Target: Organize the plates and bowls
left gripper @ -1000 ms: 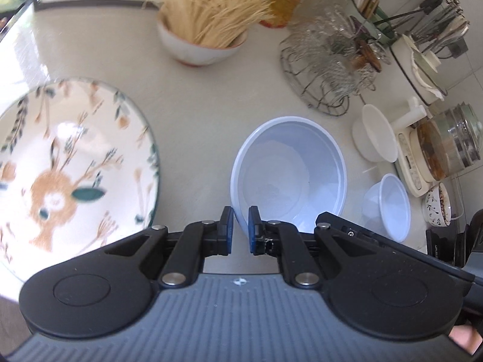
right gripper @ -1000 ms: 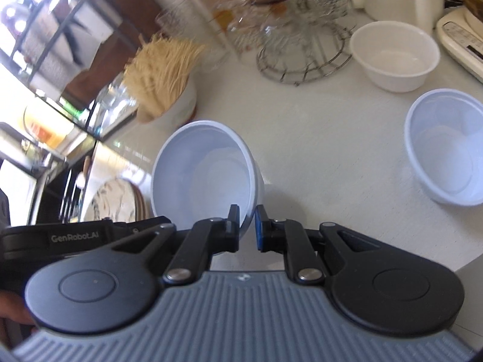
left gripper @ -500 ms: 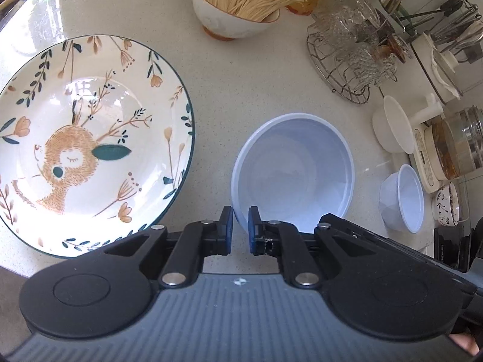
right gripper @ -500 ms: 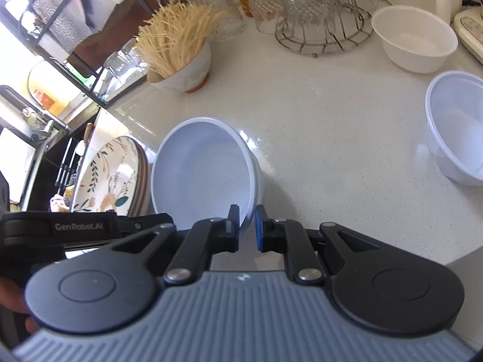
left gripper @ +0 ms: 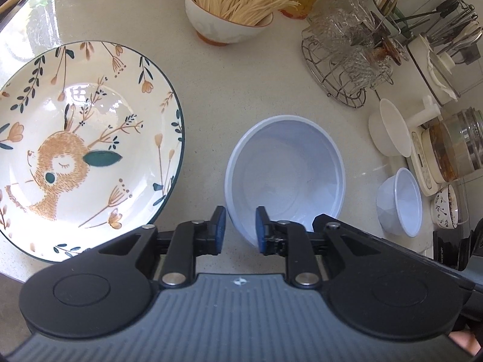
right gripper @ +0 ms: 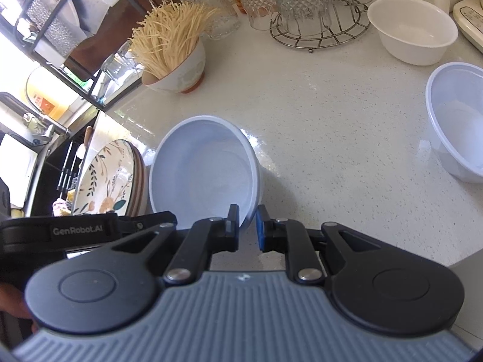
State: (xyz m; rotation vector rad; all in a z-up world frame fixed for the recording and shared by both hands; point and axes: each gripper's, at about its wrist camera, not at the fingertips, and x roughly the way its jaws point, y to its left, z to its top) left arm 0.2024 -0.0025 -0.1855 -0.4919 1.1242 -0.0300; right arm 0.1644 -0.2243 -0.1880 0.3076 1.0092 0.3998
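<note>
A pale blue plastic bowl (left gripper: 285, 175) stands on the white counter just right of a deer-patterned plate (left gripper: 81, 147). My left gripper (left gripper: 240, 230) straddles the bowl's near rim; its jaws are opening and the blue pads stand clear of the rim. In the right wrist view the same bowl (right gripper: 205, 175) sits beside the stack of patterned plates (right gripper: 111, 181). My right gripper (right gripper: 247, 230) has the rim between its pads, still close on it, and its jaws are beginning to open.
A second pale bowl (right gripper: 455, 120) and a white bowl (right gripper: 413, 30) stand to the right. A bowl of dry noodles (left gripper: 232, 9) and a wire rack of glasses (left gripper: 347, 60) stand behind. Appliances and a utensil holder (left gripper: 452, 30) line the far right. The counter's edge runs left of the plates.
The left jaws have parted from the bowl's rim. The bowl, tilted in both grippers before, now stands level beside the plate. The right jaws look only slightly wider.
</note>
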